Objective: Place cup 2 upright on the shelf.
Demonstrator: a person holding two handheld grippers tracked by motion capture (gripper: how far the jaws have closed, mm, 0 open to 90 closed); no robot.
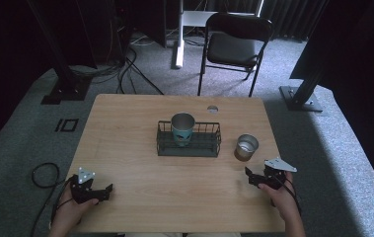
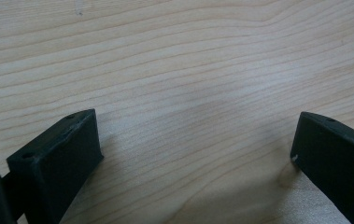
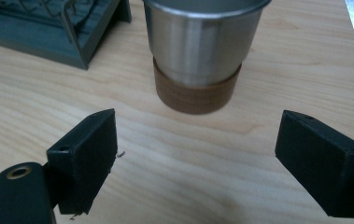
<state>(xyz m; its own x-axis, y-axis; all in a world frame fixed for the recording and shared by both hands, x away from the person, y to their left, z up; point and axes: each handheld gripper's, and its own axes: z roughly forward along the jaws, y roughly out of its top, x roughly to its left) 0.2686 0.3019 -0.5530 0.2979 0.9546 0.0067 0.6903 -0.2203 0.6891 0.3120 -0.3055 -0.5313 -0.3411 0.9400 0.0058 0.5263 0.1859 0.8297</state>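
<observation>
High view: a patterned cup (image 1: 182, 129) stands upright inside the wire basket (image 1: 209, 146) at mid-counter (image 1: 174, 187), a steel cup (image 1: 246, 146) just right of it. The right gripper (image 3: 195, 154) faces that steel cup, jaws apart, empty; the left gripper (image 2: 198, 149) likewise gapes over bare wood.

The table (image 1: 140, 177) is made of light wood with wavy lines in it. It has a small round hole (image 1: 212, 109) near the far edge. A dark wire basket (image 1: 202, 143) sits in the middle of the table. Just to the right of the basket stands a shiny metal cup (image 1: 246, 147) with a brown bottom. The cup is near the basket but does not touch it. The table stands on a grey carpet floor (image 1: 21, 143).
</observation>
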